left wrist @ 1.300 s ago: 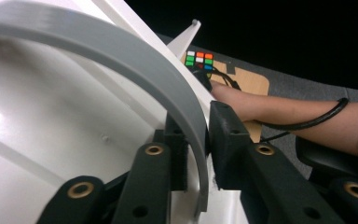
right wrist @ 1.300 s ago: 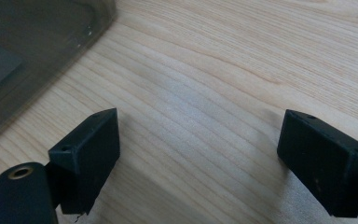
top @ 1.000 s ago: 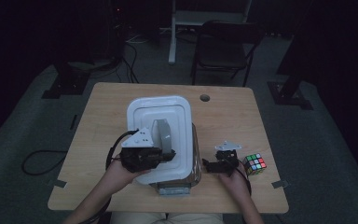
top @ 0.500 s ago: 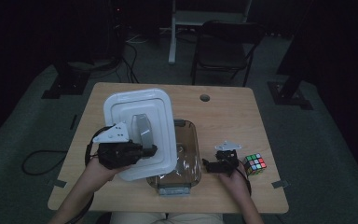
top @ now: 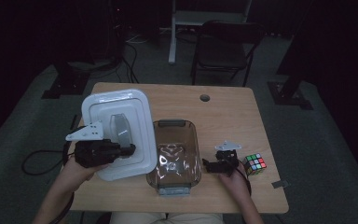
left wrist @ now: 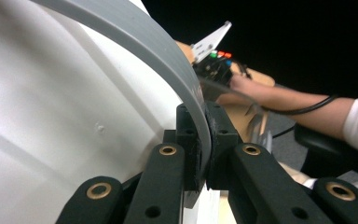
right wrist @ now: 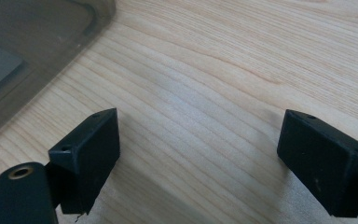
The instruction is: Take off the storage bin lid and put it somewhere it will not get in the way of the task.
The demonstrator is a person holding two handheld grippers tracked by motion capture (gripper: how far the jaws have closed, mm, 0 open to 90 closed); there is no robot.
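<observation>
Holding the white lid point(top: 117, 133) by its grey rim, the left tool point(top: 127, 150) is pinching that edge hard; in the left gripper view the rim point(left wrist: 186, 100) is running straight between the pressed-in jaws. The lid is sitting tilted, left of the clear container point(top: 176, 156), overlapping its left wall from the high view, so the box is standing open on the bench point(top: 223, 112). Looks like the edge grip is there to keep the lid clear of the opening while leaving the flat face free.

The right tool point(top: 214, 165) is resting low beside the container's right side, jaws spread wide with bare wood between them in the right gripper view point(right wrist: 198, 140); it's pinching nothing. The Rubik's cube point(top: 255, 164) is sitting just right of that tool, untouched. My guess: the right hand is parked there, ready for the cube once the lid is out of the way. Can't tell whether the lid's far edge is touching the bench.
</observation>
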